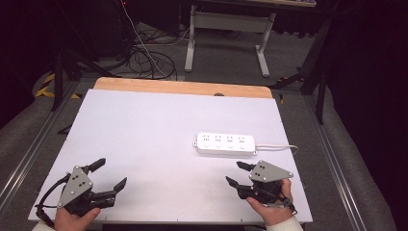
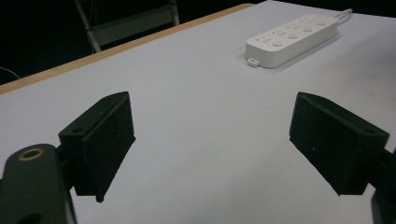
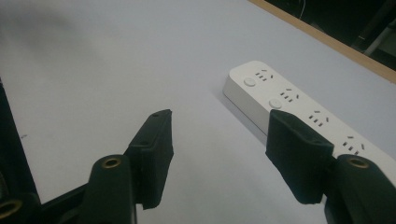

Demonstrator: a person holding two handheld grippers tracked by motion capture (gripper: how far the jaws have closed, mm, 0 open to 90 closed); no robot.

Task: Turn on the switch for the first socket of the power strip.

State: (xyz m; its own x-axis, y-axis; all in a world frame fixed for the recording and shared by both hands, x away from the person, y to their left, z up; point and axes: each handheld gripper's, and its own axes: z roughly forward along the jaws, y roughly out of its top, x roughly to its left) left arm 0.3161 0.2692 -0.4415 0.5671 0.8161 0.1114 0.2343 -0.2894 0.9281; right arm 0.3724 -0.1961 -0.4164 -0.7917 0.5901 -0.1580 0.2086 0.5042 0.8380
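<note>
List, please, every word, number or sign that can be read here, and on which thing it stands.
None can be read.
Power strip: only socket holes and round buttons, no legible print.
Left gripper and right gripper: no markings.

One white power strip [image 1: 225,144] lies right of centre in the high view, showing four socket groups, each beside one round button. Two grippers sit low in the frame: left gripper [image 1: 111,174], right gripper [image 1: 238,173].
</note>
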